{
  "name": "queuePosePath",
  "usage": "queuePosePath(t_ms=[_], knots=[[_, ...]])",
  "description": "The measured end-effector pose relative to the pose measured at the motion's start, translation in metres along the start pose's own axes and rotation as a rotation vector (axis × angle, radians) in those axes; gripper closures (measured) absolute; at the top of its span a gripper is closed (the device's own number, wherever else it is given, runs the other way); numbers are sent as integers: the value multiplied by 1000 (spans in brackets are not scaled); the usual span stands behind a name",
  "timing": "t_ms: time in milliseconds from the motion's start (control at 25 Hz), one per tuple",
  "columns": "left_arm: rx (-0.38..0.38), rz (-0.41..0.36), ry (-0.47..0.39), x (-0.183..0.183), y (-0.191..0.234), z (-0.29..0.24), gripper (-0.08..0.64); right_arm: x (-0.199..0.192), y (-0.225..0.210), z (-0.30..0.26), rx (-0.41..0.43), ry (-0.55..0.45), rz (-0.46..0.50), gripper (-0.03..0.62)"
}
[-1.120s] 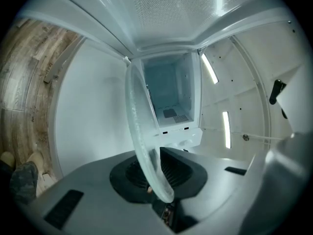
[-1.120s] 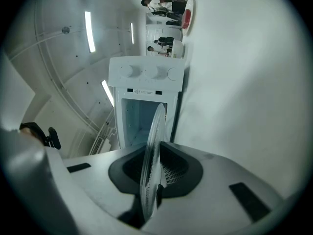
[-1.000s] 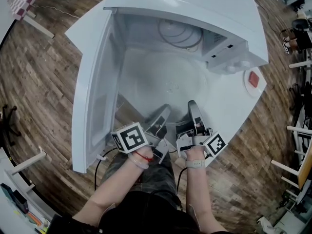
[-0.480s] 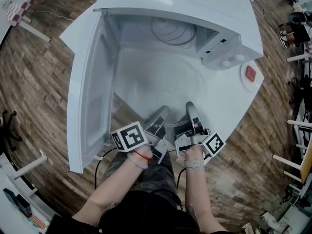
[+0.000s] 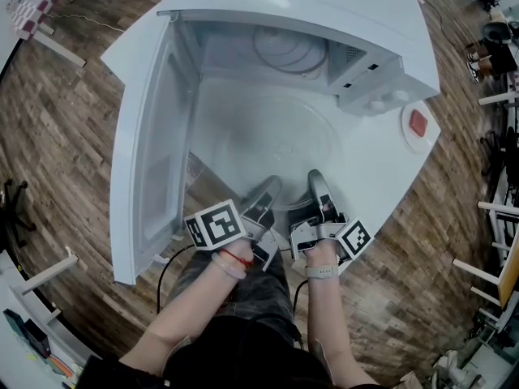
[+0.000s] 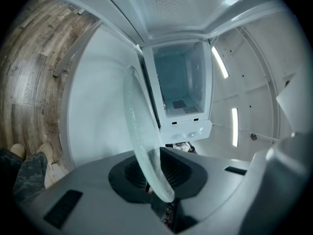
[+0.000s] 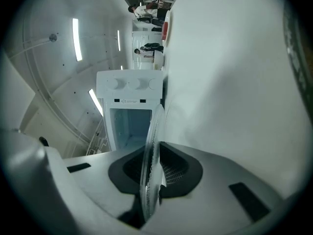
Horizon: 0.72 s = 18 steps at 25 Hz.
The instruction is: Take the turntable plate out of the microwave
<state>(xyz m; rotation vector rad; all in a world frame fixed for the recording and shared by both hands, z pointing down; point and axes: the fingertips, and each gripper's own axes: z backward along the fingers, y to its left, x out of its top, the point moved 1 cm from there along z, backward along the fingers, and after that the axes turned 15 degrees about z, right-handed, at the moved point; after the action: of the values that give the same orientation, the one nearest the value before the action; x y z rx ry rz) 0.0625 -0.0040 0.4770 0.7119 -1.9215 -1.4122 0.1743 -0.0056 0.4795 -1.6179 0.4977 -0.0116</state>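
Note:
The clear glass turntable plate (image 5: pixel 280 144) hangs level in front of the open white microwave (image 5: pixel 324 10), outside its cavity. My left gripper (image 5: pixel 272 186) is shut on the plate's near rim, left of centre. My right gripper (image 5: pixel 316 178) is shut on the same rim a little to the right. In the left gripper view the plate (image 6: pixel 139 116) runs edge-on between the left gripper (image 6: pixel 154 173) pads, with the microwave (image 6: pixel 183 97) beyond. In the right gripper view the plate (image 7: pixel 155 126) likewise sits between the right gripper (image 7: pixel 154 175) pads.
The microwave door (image 5: pixel 150 160) stands swung open at the left. A roller ring (image 5: pixel 288 51) lies inside the cavity, and the control panel (image 5: pixel 377 96) with knobs is at the right. A red object (image 5: pixel 418 124) rests on the white tabletop (image 5: pixel 381 168). Wooden floor surrounds it.
Both grippers keep the same hold on the plate's near rim. The whole picture has shifted slightly; the plate and hands have barely moved.

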Motion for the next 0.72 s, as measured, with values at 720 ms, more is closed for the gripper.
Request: queuePosePath(t_ms=[720], knots=[[8, 10, 52, -4, 4, -2, 495, 0, -1, -1, -29, -19, -21, 551]])
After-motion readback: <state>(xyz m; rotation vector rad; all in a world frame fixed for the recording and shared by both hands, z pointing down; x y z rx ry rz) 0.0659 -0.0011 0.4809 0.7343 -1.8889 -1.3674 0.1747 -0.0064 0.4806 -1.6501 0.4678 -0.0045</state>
